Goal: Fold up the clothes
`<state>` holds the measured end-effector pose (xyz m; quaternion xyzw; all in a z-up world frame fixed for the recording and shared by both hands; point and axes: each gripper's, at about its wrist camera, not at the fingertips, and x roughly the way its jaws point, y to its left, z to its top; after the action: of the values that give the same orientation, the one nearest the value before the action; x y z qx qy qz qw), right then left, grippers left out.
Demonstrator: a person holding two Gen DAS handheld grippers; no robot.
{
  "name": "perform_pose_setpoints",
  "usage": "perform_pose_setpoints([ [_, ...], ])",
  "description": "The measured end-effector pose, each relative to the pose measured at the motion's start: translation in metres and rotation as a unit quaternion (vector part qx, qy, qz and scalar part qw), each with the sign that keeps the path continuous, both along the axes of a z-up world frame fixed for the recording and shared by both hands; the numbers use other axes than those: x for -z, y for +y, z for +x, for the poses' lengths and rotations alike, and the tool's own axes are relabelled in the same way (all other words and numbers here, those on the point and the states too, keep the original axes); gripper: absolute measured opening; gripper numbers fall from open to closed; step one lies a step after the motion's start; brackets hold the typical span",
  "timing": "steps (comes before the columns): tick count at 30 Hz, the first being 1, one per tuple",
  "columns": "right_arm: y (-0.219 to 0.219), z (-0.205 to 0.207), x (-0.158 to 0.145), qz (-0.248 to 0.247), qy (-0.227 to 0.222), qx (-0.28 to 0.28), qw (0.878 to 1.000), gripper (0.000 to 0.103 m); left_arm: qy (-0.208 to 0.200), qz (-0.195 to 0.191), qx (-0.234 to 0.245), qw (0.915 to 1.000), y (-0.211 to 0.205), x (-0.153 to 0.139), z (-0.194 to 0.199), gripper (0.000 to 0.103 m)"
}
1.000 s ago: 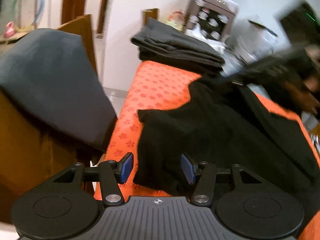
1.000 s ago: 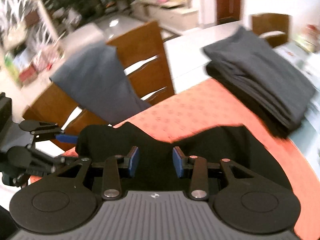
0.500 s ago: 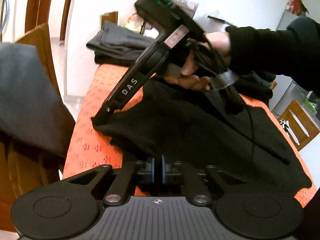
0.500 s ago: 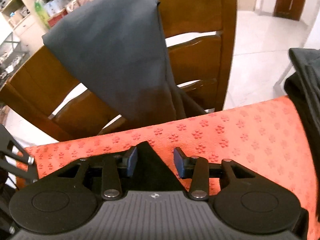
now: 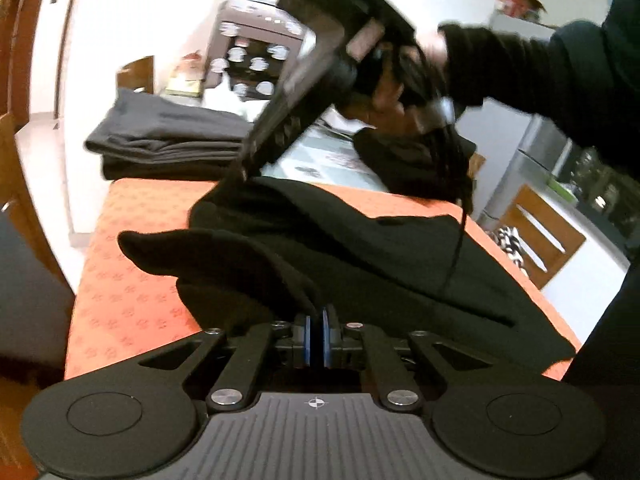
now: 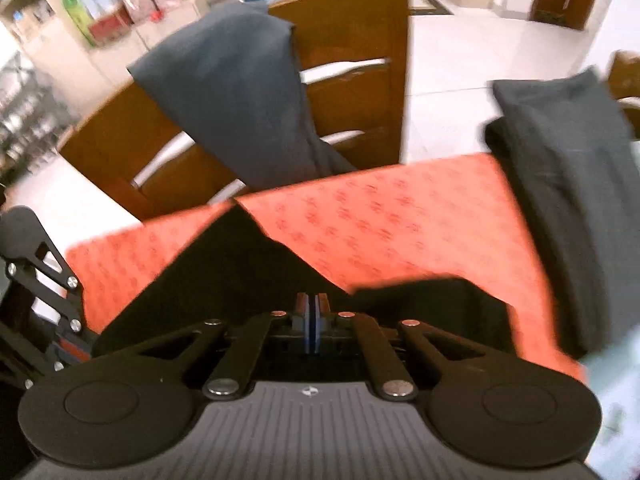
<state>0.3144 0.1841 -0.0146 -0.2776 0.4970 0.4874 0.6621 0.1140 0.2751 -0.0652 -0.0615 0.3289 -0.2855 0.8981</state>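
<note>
A black garment (image 5: pixel 360 256) lies crumpled on the orange patterned table cover (image 5: pixel 132 280). My left gripper (image 5: pixel 314 334) is shut on a raised fold at the garment's near edge. In the left wrist view the right gripper (image 5: pixel 246 172) comes down from the upper right, held by a hand in a black sleeve, its tip at the garment's far corner. In the right wrist view my right gripper (image 6: pixel 311 320) is shut on a pointed corner of the black garment (image 6: pixel 240 264), lifted above the orange cover (image 6: pixel 392 224).
A stack of folded dark grey clothes (image 5: pixel 168 140) sits at the table's far end, also on the right as the folded stack (image 6: pixel 568 184). A wooden chair (image 6: pixel 352 92) draped with grey cloth (image 6: pixel 240 96) stands beside the table. Another wooden chair (image 5: pixel 540 236) stands at the right.
The right gripper has gone from open around the garment's corner to shut on it and has lifted it. The left gripper stays shut and has raised its fold higher.
</note>
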Motion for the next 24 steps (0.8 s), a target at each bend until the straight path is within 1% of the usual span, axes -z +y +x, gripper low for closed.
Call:
perform_pose_setpoints([
  [1, -0.004, -0.001, -0.009, -0.004, -0.012, 0.001, 1.0, 0.015, -0.001, 0.002, 0.004, 1.0, -0.003, 0.0, 0.001, 0.008],
  [2, -0.005, -0.002, -0.018, -0.001, -0.022, 0.002, 1.0, 0.021, -0.002, 0.005, 0.005, 1.0, -0.004, -0.001, 0.0, 0.008],
  [3, -0.003, -0.004, -0.025, 0.005, -0.032, -0.001, 0.999, 0.033, -0.002, 0.007, 0.005, 1.0, -0.005, -0.001, -0.001, 0.008],
  [4, 0.002, -0.008, -0.032, 0.012, -0.04, -0.009, 0.999, 0.04, -0.003, 0.009, 0.006, 0.9999, -0.006, -0.001, -0.002, 0.008],
  [5, 0.01, -0.012, -0.038, 0.019, -0.046, -0.022, 0.999, 0.042, -0.003, 0.011, 0.006, 0.9999, -0.007, -0.002, -0.002, 0.008],
  [6, 0.02, -0.017, -0.042, 0.025, -0.05, -0.037, 0.998, 0.047, -0.004, 0.014, 0.007, 0.9999, -0.008, -0.002, -0.003, 0.008],
  [8, 0.04, -0.027, -0.043, 0.03, -0.052, -0.069, 0.996, 0.048, -0.005, 0.018, 0.008, 0.9998, -0.011, -0.003, -0.005, 0.008],
  [10, 0.057, -0.036, -0.039, 0.019, -0.056, -0.1, 0.993, 0.048, -0.007, 0.022, 0.009, 0.9997, -0.013, -0.004, -0.006, 0.008],
  [12, 0.069, -0.044, -0.029, -0.009, -0.067, -0.126, 0.99, 0.048, -0.008, 0.027, 0.01, 0.9996, -0.015, -0.005, -0.008, 0.008],
  [14, 0.076, -0.052, -0.018, -0.048, -0.082, -0.15, 0.984, 0.048, -0.009, 0.031, 0.011, 0.9994, -0.018, -0.005, -0.01, 0.008],
  [17, 0.077, -0.06, -0.007, -0.097, -0.1, -0.17, 0.976, 0.048, -0.011, 0.038, 0.013, 0.9991, -0.021, -0.007, -0.012, 0.008],
  [21, 0.07, -0.068, 0.008, -0.161, -0.135, -0.19, 0.959, 0.048, -0.014, 0.041, 0.016, 0.9989, -0.023, -0.007, -0.013, 0.008],
  [24, 0.071, -0.075, 0.018, -0.192, -0.161, -0.21, 0.945, 0.048, -0.014, 0.041, 0.018, 0.9989, -0.026, -0.007, -0.013, 0.008],
])
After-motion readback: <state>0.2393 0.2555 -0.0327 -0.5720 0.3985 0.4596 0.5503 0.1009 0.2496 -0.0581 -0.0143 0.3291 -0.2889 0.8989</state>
